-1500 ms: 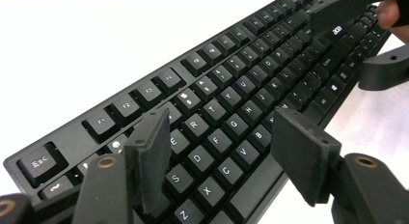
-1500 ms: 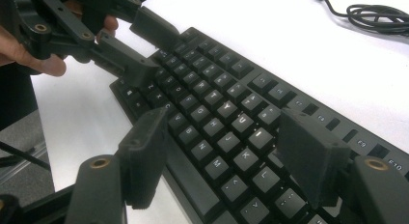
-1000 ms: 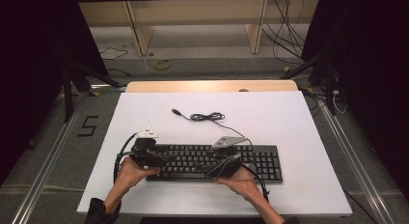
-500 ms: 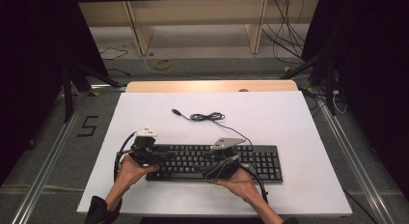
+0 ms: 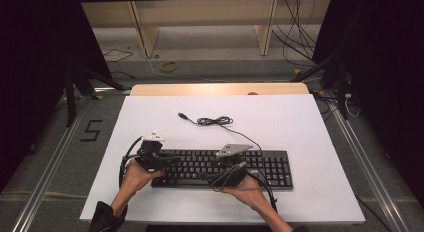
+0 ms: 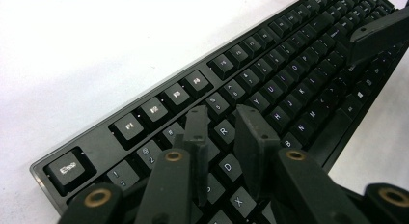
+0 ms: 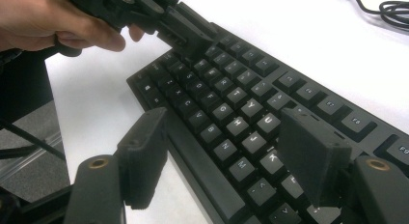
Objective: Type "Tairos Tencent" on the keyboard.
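Left gripper (image 6: 224,132) jaws have just been closing — now narrow, poised over the keys, pinching nothing. Right gripper (image 7: 226,156) stands spread across the keyboard (image 5: 260,167), which lies at the table's (image 5: 300,117) near edge. Step: key contact. Next — a precise descent onto 1 key.

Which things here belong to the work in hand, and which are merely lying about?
In use:
- black full-size keyboard
- left gripper, jaws just closing
- right gripper

Lying about:
- coiled black cable
- yellow ring on floor
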A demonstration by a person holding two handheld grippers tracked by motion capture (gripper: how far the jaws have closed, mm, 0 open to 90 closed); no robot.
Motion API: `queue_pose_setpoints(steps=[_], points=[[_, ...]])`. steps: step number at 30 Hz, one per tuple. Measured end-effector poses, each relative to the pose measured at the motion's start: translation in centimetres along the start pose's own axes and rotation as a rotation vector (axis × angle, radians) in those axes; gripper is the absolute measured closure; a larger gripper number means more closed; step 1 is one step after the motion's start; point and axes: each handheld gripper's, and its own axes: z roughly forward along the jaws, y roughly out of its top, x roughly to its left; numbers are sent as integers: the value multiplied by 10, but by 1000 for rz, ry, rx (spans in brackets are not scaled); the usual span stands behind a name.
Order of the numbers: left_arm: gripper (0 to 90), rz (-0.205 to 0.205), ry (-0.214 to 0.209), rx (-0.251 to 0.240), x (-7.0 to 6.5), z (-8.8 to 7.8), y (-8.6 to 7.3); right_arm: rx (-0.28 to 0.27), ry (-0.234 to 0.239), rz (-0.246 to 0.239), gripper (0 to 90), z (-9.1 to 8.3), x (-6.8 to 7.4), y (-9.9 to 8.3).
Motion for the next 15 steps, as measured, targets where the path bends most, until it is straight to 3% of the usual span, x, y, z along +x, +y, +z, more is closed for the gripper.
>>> queue_pose_setpoints(steps=[15], points=[[867,4,10,28,2,7,2,1,7,-6,358,2,1,-1]])
